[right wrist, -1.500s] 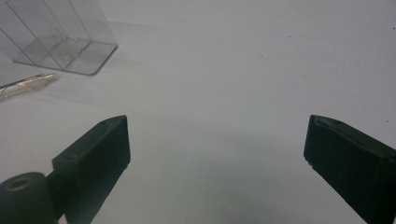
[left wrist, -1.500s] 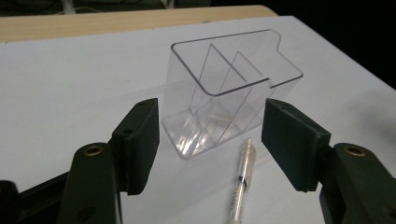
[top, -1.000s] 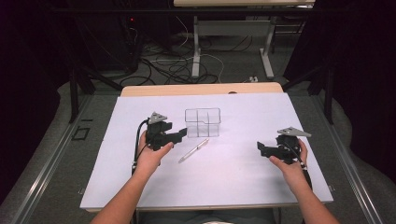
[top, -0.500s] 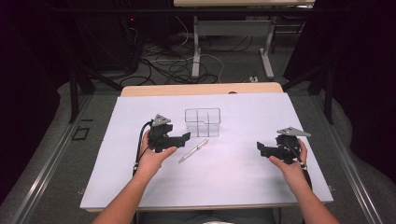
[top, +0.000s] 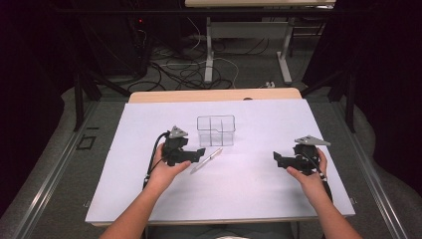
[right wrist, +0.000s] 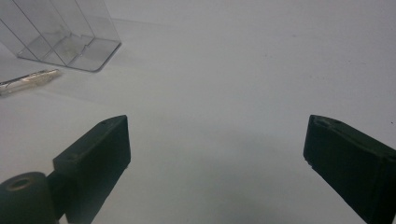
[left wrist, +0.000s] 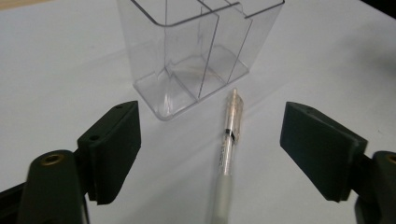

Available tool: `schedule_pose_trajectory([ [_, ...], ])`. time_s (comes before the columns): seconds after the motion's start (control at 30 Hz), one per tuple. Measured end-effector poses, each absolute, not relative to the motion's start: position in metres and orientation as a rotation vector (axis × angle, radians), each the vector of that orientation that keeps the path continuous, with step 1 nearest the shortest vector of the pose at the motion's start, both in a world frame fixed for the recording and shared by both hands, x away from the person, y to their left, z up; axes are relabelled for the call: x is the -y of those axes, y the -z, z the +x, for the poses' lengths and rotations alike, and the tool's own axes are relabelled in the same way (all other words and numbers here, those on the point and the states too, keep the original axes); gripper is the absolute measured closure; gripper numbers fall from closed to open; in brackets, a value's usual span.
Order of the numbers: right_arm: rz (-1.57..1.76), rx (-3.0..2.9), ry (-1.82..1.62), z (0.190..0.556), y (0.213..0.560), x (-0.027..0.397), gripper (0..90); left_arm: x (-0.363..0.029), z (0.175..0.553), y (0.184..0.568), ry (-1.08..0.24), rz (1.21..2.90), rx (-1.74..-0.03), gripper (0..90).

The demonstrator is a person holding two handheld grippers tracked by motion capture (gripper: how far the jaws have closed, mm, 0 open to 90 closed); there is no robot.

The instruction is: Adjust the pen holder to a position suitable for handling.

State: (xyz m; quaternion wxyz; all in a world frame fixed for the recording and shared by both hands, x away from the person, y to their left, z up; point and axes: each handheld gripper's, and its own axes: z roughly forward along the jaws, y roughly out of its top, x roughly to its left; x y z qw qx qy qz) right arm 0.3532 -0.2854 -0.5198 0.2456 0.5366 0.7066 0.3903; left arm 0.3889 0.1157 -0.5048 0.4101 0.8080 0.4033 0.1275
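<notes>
Left hand-held gripper (left wrist: 212,154), jaws wide and just been closing slightly, straddles the pen (left wrist: 227,149) untouched; clear divided box (left wrist: 196,51) just beyond. Right hand-held gripper (right wrist: 217,158) wide open, holding nothing.

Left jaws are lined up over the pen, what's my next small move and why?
Probably lower the left gripper and close on the pen. The jaws stand open on both sides without touching it, and it lies flat beside the clear organizer.

Even overhead light on the white table (top: 259,189); dark surroundings; soft shadows beneath each gripper; near jaws blurred, slightly grainy.
</notes>
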Motion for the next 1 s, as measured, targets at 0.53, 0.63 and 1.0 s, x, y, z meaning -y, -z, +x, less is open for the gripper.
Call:
schedule_pose_trajectory([
  [0.53,1.455,-1.938,-1.062,0.353,0.52,0.285,7.9,-0.107,0.385,0.513,-0.298,2.196,-0.943,42.8],
  [0.63,1.454,-1.94,-1.063,0.353,0.52,0.285,8.0,-0.105,0.384,0.515,-0.298,2.241,-0.935,44.4],
  [1.0,1.453,-1.948,-1.064,0.353,0.52,0.284,8.4,-0.098,0.383,0.525,-0.225,2.326,-0.955,57.1],
])
